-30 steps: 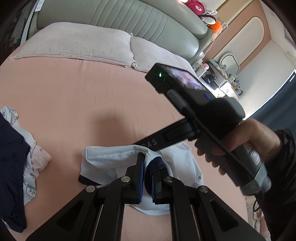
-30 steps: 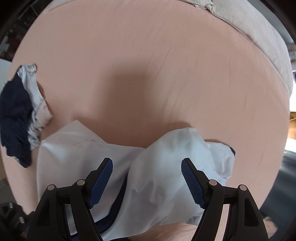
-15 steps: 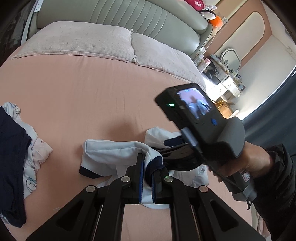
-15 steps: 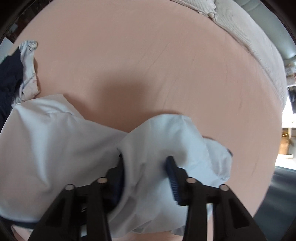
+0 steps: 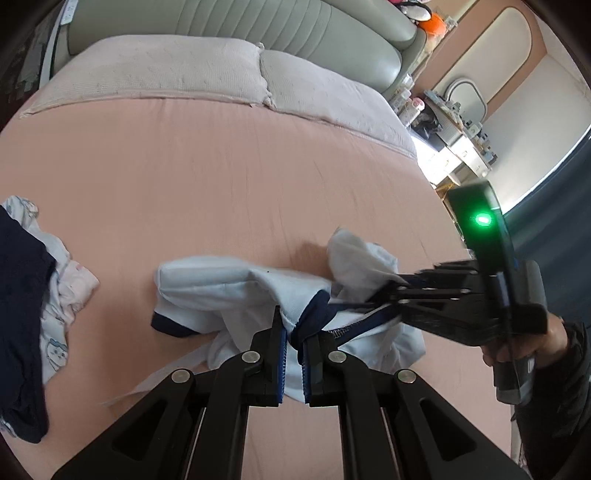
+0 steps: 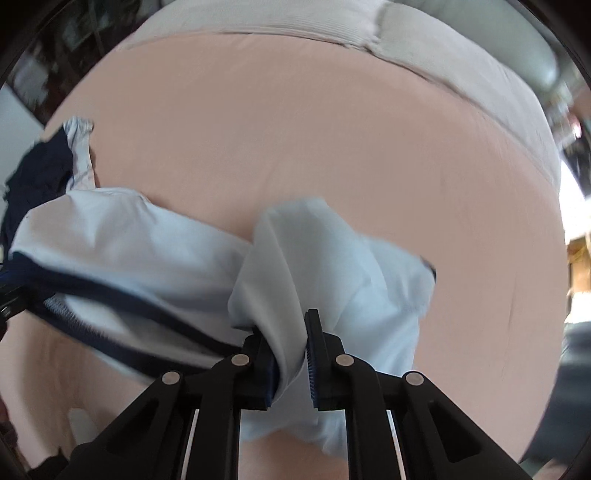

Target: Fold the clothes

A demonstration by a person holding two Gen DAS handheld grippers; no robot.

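A light blue shirt with navy trim (image 5: pixel 229 284) lies crumpled on the pink bed sheet (image 5: pixel 184 177). My left gripper (image 5: pixel 293 332) is shut on the shirt's navy collar edge. My right gripper (image 6: pixel 290 339) is shut on a bunched fold of the same shirt (image 6: pixel 325 251). In the left wrist view the right gripper (image 5: pixel 388 291) comes in from the right, clamped on the cloth. The shirt is stretched a little between the two grippers and raised off the sheet.
A pile of other clothes, navy and white printed (image 5: pixel 33 295), lies at the left edge of the bed, also in the right wrist view (image 6: pixel 48 170). Two pale pillows (image 5: pixel 177 74) and a green headboard (image 5: pixel 240 26) are at the far end. A dresser (image 5: pixel 461 140) stands to the right.
My right gripper went from open above the shirt to shut on a fold of it, then pulled to the right. The shirt has stretched out and lifted.
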